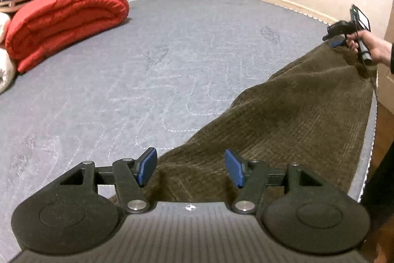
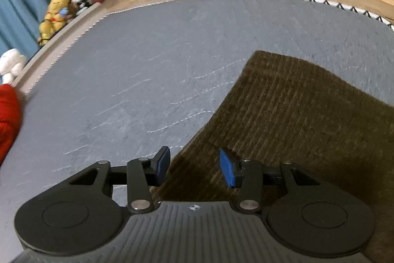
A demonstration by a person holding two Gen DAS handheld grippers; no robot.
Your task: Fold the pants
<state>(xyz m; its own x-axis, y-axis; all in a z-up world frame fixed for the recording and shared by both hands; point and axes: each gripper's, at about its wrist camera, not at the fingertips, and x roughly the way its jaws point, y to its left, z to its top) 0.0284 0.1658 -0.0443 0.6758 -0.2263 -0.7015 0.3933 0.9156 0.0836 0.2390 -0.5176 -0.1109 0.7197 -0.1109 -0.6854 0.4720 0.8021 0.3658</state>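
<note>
Brown corduroy pants [image 1: 283, 120]: soft, limp, fairly heavy; grip at edges. Left gripper [image 1: 190, 168] and right gripper [image 2: 194, 168] wide, empty

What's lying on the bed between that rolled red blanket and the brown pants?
Nothing: in the left wrist view, only bare grey quilted mattress stretches between the red blanket and the brown pants.

one pants [image 1: 290, 120], one red quilt [image 1: 64, 21], two grippers [image 1: 190, 166] [image 2: 194, 166]
</note>
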